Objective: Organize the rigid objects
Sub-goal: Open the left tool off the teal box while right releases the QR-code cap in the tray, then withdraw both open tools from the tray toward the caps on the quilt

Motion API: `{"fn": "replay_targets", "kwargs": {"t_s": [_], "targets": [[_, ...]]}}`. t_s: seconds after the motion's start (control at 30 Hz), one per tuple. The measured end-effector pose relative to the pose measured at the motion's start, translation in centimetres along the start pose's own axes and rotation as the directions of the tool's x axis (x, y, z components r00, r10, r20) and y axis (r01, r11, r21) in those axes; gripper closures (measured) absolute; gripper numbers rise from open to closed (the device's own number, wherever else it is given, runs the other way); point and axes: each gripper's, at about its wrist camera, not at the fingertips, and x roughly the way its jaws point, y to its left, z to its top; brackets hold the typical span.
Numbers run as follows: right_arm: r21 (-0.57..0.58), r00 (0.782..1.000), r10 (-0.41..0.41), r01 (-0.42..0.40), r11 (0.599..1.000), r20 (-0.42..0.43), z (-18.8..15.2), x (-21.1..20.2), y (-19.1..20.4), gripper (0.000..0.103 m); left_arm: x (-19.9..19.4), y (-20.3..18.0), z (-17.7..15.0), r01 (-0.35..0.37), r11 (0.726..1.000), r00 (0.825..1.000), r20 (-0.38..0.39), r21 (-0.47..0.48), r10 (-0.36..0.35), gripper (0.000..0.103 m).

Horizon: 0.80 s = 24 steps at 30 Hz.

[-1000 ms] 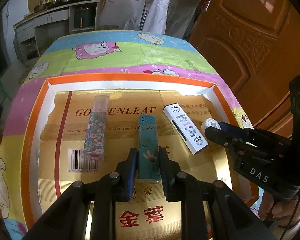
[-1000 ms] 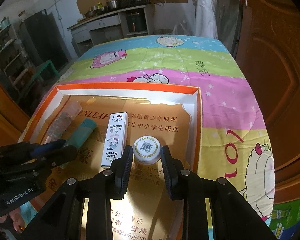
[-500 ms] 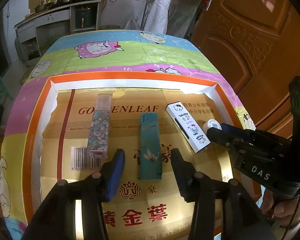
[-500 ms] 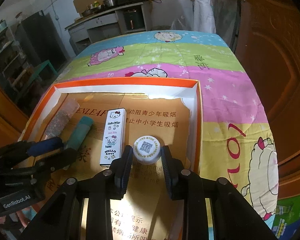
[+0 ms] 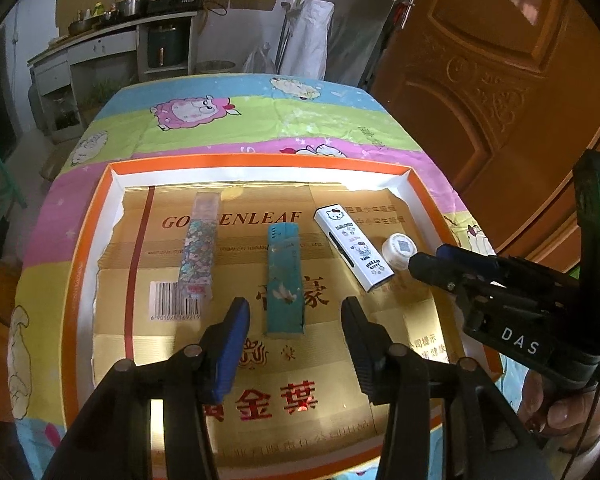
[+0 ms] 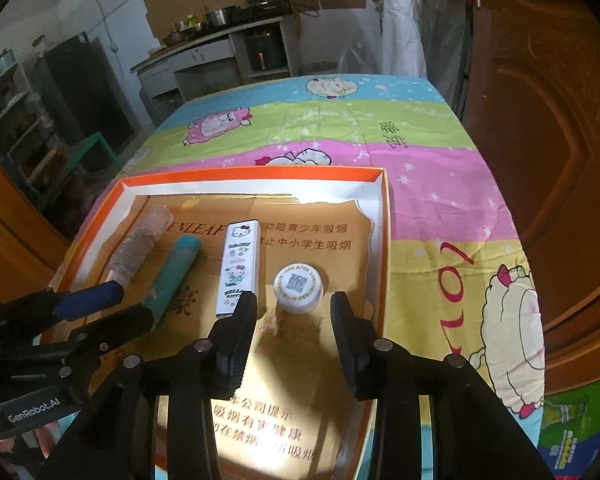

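L gripper [image 5: 294, 316] released, jaws wide, nothing pinched; teal lighter [image 5: 285, 280] lies flat just ahead, in the orange-rimmed tray [image 5: 112, 184]. R gripper [image 6: 294, 308] jaws opening; white round cap [image 6: 298, 287] sits on tray floor just beyond the tips, pads clear of it. Row w/ floral lighter [image 5: 200, 250] and Hello Kitty lighter [image 5: 352, 246] looks set. Step: let go cleanly. Best to lift both straight back, no sideways drag, so cap & teal lighter stay put; watch R left pad beside the Kitty lighter's near end.
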Motion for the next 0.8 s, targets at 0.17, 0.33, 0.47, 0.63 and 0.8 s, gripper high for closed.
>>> {"fn": "replay_targets", "kwargs": {"t_s": [0.17,0.33,0.47,0.63,0.8], "targets": [[0.0,1.0,0.001,-0.001,1.0,0.006,-0.5,-1.0,0.3,0.064,-1.1,-0.1,-0.6,-0.002,1.0,1.0,0.011,-0.001,0.002,0.056],[-0.007,1.0,0.002,-0.001,1.0,0.012,-1.1,-2.1,0.8,0.064,-2.3,-0.2,-1.2,-0.005,1.0,0.999,0.032,-0.005,0.005,0.056],[-0.011,1.0,0.004,-0.003,1.0,0.019,-1.7,-3.1,1.4,0.064,-3.3,-0.3,-1.7,-0.012,1.0,0.999,0.047,-0.006,0.013,0.056],[-0.017,1.0,0.004,-0.004,1.0,0.026,-2.4,-4.2,2.0,0.064,-4.8,-0.4,-2.5,-0.041,0.999,0.996,0.076,0.006,0.04,0.056],[-0.024,1.0,0.006,-0.005,1.0,0.031,-3.2,-5.2,2.8,0.064,-6.0,-0.3,-3.2,-0.051,0.999,0.994,0.094,0.005,0.05,0.056]]}}
